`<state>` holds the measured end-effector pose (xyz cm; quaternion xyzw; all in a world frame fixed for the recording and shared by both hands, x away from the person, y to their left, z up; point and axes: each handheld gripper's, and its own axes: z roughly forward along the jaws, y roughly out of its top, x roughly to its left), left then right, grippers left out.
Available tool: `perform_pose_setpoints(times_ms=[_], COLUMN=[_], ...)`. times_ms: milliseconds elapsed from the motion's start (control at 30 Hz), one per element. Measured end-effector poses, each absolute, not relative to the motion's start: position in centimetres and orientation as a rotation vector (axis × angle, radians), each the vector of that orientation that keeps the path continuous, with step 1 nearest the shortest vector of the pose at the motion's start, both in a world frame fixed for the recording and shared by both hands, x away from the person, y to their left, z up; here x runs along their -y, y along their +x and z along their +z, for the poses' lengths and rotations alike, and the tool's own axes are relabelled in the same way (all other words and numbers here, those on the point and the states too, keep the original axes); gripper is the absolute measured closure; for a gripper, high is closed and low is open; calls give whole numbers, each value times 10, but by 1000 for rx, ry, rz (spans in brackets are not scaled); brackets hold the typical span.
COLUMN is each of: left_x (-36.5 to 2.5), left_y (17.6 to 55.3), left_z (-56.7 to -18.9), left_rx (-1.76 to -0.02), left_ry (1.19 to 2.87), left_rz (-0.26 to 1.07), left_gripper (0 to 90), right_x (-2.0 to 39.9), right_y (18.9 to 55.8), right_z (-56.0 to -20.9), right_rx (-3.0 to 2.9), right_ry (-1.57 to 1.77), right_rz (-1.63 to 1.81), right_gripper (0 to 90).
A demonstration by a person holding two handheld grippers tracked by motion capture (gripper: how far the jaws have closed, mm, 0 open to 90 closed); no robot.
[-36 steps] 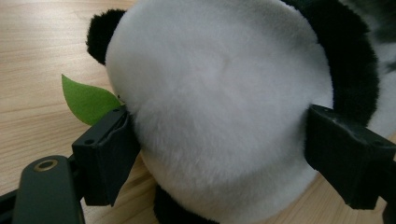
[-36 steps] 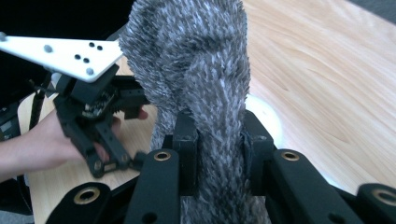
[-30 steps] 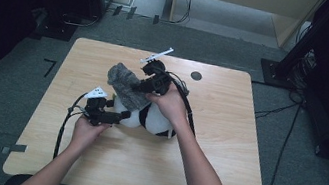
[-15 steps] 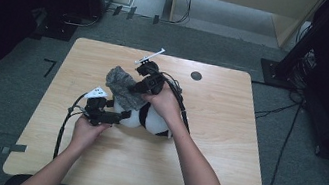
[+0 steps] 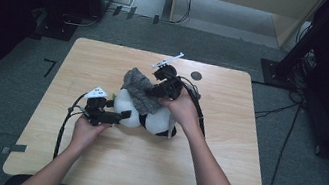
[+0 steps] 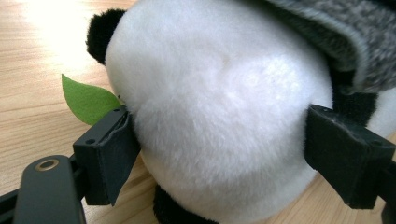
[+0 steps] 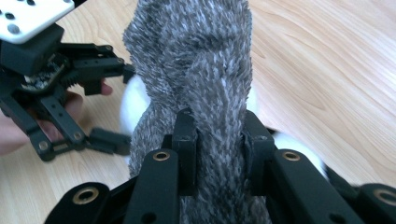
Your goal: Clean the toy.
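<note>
One light wooden table (image 5: pixel 218 182) with rounded corners is seen in the high view, and one black-and-white plush panda toy (image 5: pixel 146 116) is laid on it near the middle. One grey knitted fabric piece (image 5: pixel 139 88) is draped over the upper side of the panda toy. Two hand-held grippers are counted. The left gripper (image 5: pixel 118 115) is held level at the panda toy's left side; in the left gripper view its two black jaws are spread wide and pressed against opposite flanks of the white rounded body (image 6: pixel 219 121), so the toy is clamped between them. One green felt leaf (image 6: pixel 86 100) is seen just beside the near jaw, lying against the table surface (image 6: pixel 32 56). The right gripper (image 5: pixel 158 91) is positioned above the panda toy, at the far edge of the fabric; in the right gripper view its two jaws are drawn nearly together and clamped on a bunched fold of the grey knitted fabric piece (image 7: pixel 205 74), which rises from between the pads. The left gripper (image 7: pixel 60 79) is also visible in that view, at the upper left. One small dark round mark (image 5: pixel 196 75) is seen on the table beyond the right gripper.
</note>
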<state>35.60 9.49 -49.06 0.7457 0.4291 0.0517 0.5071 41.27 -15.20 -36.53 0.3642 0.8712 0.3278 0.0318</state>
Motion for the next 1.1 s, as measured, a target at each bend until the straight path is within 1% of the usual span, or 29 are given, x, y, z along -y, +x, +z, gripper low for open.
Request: perform_pose_setpoints(times_ms=[300, 633, 1100], left_x=[-95, -95, -95], left_y=[356, 356, 355], left_z=[-491, -490, -490], left_rx=[-1037, -1036, -1038], left_ry=[1793, 1799, 1803], left_rz=[121, 122, 118], left_gripper=[144, 144, 144], right_x=[192, 227, 256], right_y=[402, 385, 363], right_z=[-357, -352, -354], right_rx=[-2610, -2519, -2434], right_ry=[1172, 1193, 1240], right_rz=[1042, 1077, 1124], right_gripper=[716, 719, 721])
